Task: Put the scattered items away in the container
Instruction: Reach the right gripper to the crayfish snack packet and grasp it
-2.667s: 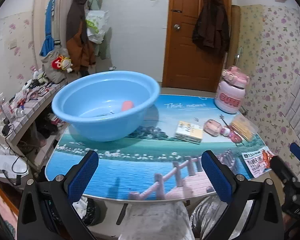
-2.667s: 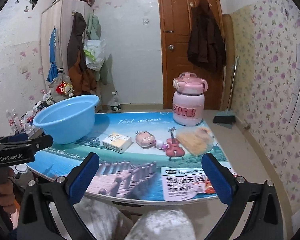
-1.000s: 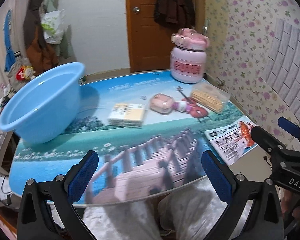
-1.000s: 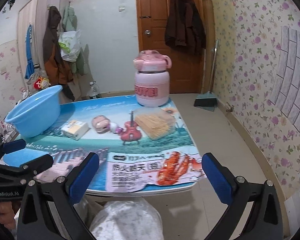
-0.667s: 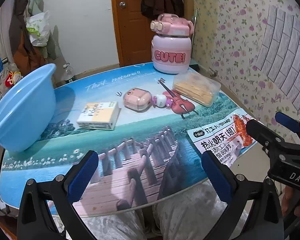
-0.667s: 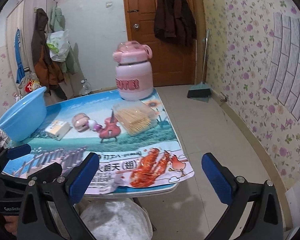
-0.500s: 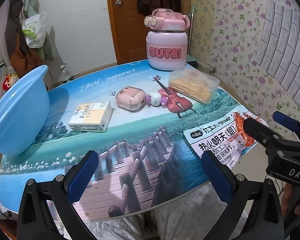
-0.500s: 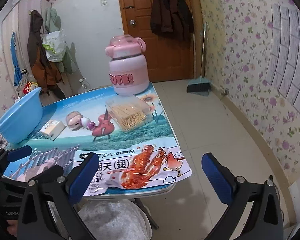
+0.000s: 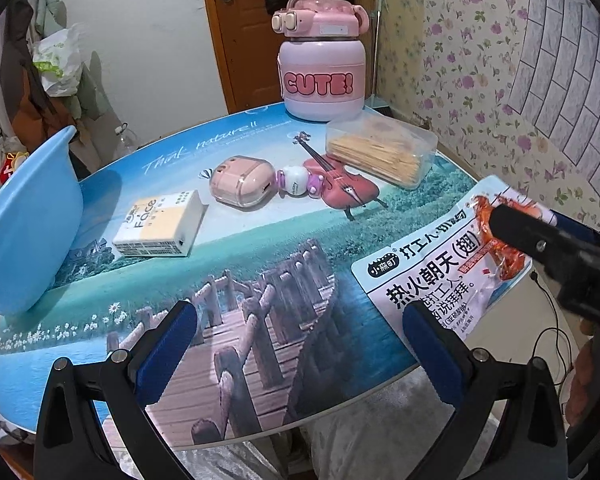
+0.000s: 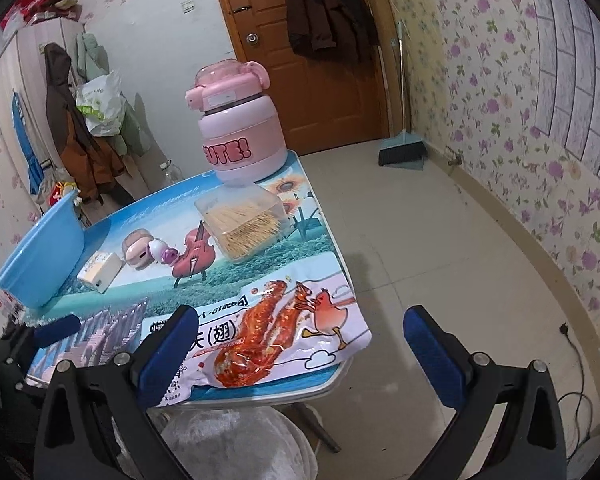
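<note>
Right claw [image 10: 300, 344] has moved over the snack packet [image 10: 268, 332]; both claws apart, empty.

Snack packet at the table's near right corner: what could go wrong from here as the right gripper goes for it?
The snack packet lies flat, with its corner past the table edge; the open right gripper might push it off instead of pinching it. The blue basin sits at the far left edge, so the carry crosses the violin toy and the toothpick box, which a dangling packet could sweep.
</note>
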Demonstrator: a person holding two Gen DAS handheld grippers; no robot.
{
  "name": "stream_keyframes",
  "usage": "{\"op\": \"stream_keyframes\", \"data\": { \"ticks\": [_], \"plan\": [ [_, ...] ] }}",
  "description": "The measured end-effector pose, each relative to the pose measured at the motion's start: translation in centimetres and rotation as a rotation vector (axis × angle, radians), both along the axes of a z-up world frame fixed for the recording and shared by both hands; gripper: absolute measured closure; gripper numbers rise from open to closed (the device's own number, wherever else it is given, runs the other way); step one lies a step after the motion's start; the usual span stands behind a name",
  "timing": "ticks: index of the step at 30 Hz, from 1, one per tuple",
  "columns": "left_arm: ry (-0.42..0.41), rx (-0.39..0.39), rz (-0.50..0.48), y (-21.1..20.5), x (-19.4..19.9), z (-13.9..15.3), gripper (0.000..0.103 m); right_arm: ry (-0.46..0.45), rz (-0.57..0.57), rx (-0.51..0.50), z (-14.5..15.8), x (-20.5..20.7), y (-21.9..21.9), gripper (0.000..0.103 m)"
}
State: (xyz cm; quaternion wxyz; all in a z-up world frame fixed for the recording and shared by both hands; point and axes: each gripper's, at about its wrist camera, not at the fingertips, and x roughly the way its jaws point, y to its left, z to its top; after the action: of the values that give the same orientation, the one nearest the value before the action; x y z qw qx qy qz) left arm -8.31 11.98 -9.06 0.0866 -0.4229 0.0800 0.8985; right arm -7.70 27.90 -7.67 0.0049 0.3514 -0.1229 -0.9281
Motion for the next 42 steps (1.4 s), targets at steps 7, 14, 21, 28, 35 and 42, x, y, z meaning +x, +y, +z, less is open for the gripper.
{"op": "stream_keyframes", "data": {
  "ticks": [7,14,21,28,35,42],
  "plan": [
    [0.0,0.004,0.003,-0.1,0.0,0.0,0.0,0.03,0.015,-0.048,0.7,-0.2,0.0,0.0],
    [0.001,0.006,0.003,-0.1,0.1,0.0,0.0,0.033,0.05,-0.069,0.7,-0.8,-0.6,0.0],
    [0.003,0.008,0.0,-0.1,0.1,0.0,0.0,0.038,0.062,-0.09,0.6,-1.3,-1.1,0.007],
    [0.002,0.012,0.006,-0.3,0.1,0.0,0.0,0.028,0.004,-0.037,0.4,-1.6,0.5,0.069],
    [-0.002,0.0,0.008,-0.6,0.5,0.2,0.0,0.027,0.049,-0.055,0.5,-0.9,1.4,0.073],
    [0.014,-0.01,-0.003,-0.5,1.4,1.0,0.0,0.015,0.065,-0.052,0.4,0.0,1.2,0.075]
  ]
}}
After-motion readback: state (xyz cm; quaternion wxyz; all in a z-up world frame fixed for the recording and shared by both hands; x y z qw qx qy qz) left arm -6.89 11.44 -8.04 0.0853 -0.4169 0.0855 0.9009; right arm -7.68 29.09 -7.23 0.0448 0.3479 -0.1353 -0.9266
